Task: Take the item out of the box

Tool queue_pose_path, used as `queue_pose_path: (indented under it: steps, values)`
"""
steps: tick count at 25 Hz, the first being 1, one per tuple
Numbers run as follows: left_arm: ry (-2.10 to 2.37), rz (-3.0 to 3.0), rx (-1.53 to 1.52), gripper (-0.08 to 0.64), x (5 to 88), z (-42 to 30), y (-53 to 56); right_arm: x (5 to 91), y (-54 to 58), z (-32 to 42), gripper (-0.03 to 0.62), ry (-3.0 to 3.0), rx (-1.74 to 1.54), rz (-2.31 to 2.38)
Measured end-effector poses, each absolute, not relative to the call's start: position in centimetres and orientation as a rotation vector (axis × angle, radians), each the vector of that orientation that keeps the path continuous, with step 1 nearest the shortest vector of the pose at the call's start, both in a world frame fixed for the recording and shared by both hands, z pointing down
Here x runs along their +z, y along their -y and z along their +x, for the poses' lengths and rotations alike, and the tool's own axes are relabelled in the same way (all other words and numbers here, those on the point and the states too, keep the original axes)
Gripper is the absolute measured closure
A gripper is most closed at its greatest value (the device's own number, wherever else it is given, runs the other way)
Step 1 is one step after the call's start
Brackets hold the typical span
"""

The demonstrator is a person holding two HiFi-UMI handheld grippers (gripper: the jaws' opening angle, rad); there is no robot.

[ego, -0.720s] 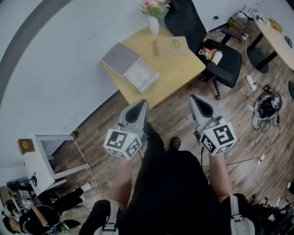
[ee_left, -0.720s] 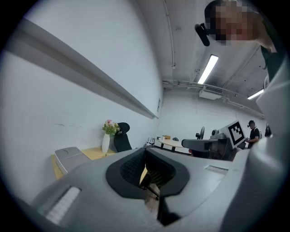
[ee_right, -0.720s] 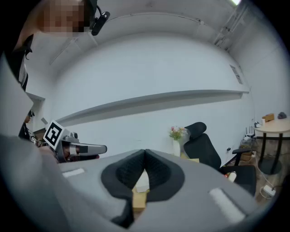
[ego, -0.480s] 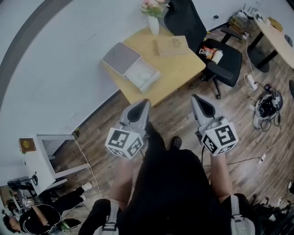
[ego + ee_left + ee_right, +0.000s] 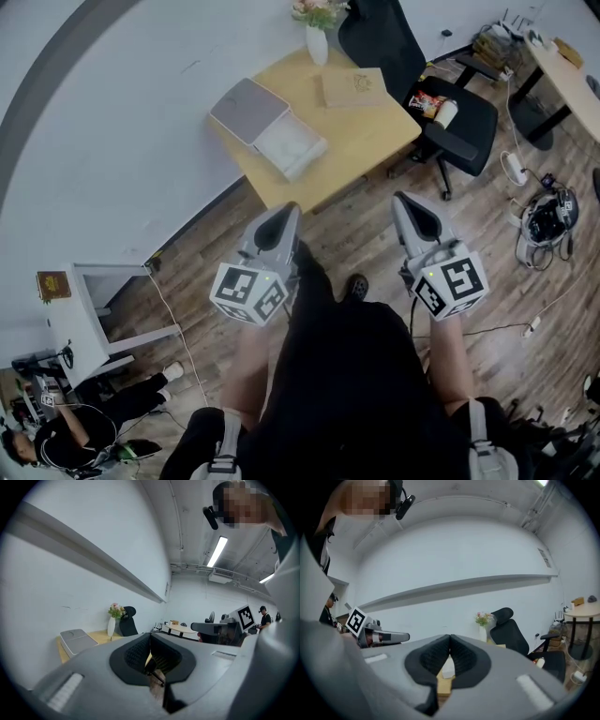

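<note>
An open box lies on the wooden table [image 5: 361,150] ahead of me: its grey lid [image 5: 248,110] is flipped back and the white tray [image 5: 291,147] sits beside it. What is inside the tray is too small to tell. My left gripper [image 5: 286,212] and right gripper [image 5: 403,200] are held in front of the person's body, above the floor and well short of the table. Both are shut with nothing between the pads. In the left gripper view the left gripper [image 5: 150,637] points toward the grey lid [image 5: 77,641]. Below the right gripper [image 5: 450,638] the white tray [image 5: 448,667] shows.
A flat brown cardboard packet [image 5: 353,87] and a white vase with flowers [image 5: 317,37] stand on the table. A black office chair [image 5: 441,103] with a snack bag on its seat is to the table's right. Cables lie on the floor [image 5: 544,216]. A white cabinet [image 5: 89,314] stands at the left.
The head view has shifted a little. Both grippers stay shut in about the same place before the body.
</note>
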State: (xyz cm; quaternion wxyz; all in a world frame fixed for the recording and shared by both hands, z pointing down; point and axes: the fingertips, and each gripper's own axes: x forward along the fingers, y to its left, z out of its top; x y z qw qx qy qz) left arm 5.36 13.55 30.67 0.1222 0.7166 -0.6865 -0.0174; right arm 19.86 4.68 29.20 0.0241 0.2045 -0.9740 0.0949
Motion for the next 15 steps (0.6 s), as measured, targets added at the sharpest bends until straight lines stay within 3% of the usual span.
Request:
queue_pose_path:
  steps: [15]
  values:
    - [1.983, 2.043, -0.01, 0.549, 33.3, 5.5, -12.3, 31.5, -3.8, 20.9, 0.589, 2.991, 0.438, 0.59]
